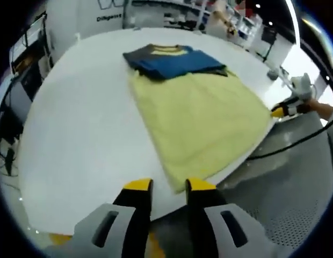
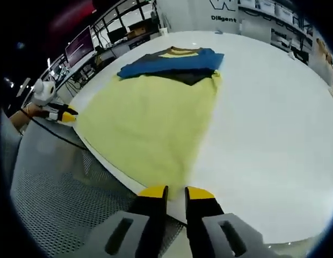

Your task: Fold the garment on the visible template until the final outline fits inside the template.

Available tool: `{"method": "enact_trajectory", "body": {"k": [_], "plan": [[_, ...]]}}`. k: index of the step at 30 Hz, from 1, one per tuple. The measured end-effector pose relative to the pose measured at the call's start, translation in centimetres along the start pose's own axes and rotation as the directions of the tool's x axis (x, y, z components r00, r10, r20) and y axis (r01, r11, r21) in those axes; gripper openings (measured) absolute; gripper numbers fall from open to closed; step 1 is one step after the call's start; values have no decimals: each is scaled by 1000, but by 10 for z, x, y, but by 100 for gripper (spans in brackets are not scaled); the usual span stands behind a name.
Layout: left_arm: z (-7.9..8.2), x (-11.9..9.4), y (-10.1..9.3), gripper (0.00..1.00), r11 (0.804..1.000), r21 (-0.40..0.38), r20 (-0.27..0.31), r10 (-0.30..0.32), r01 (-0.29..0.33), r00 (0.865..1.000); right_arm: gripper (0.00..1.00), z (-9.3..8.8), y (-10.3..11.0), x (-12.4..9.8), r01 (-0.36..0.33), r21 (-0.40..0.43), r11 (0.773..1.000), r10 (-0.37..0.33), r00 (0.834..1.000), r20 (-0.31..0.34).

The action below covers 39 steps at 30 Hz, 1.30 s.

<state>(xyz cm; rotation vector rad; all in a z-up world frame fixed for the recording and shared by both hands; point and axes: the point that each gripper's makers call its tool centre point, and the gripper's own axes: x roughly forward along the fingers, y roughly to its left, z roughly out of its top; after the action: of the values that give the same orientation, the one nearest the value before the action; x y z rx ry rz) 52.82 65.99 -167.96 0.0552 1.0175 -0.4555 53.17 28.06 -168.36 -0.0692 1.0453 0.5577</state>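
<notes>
Garment (image 1: 201, 126): yellow, flat, blue sleeves folded across top; both claws slightly apart, empty.

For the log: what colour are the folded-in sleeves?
Blue sleeves on the yellow garment; clearest in the right gripper view.

Bright, soft-focus, edge-warped fisheye views

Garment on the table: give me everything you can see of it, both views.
The garment is a T-shirt with a pale yellow body, lying flat on the white table. Its blue sleeves are folded in across the chest near the yellow collar. The fabric looks soft and slightly fuzzy. Its hem end reaches the table's near edge, close ahead of both grippers; neither touches it.
</notes>
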Motion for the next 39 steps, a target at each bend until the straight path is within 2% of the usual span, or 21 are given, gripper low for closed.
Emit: {"method": "enact_trajectory", "body": {"k": [2,5,6,8,11,12,19,22,26,28,33,37,39], "plan": [[-3,2,-4,17,1000,25,-21,5,-4,1000,3,0,1,0,-8,-2,1000,8,1000,-5],[0,3,4,12,999,30,-4,22,-22,1000,0,1,-1,3,-3,-33,999,3,1000,-4],[1,3,5,9,999,24,4,22,-22,1000,0,1,-1,4,-6,-35,999,6,1000,-6],[2,5,1,7,999,-39,24,7,-6,1000,0,1,-1,4,-10,-46,999,10,1000,-11],[-1,4,-4,4,1000,-15,-4,0,0,1000,0,2,1,3,-16,-41,999,16,1000,-14],[-2,4,-5,3,1000,22,-16,8,-8,1000,0,3,1,3,-18,-34,999,17,1000,-11],[0,2,-4,0,998,67,-9,22,-21,1000,0,7,6,-1,-46,-19,999,46,999,8],[3,0,-3,0,998,51,5,22,-23,1000,0,10,9,-4,-53,-18,998,53,999,13],[5,-5,-3,0,1000,-10,14,5,-5,1000,0,12,10,-7,-64,-12,998,64,998,22],[8,-9,-7,0,1000,-11,22,-5,5,1000,0,15,13,-10,-67,-21,998,68,996,60],[19,-21,-9,0,1000,-21,34,-21,21,999,0,15,16,-14,-76,-36,996,79,994,70],[35,-36,-13,0,999,-30,73,-30,32,997,0,25,18,-24,-98,-48,994,102,991,85],[39,-43,-17,0,999,-14,77,-37,38,996,0,32,24,-32,-127,-17,992,128,988,88]]}}
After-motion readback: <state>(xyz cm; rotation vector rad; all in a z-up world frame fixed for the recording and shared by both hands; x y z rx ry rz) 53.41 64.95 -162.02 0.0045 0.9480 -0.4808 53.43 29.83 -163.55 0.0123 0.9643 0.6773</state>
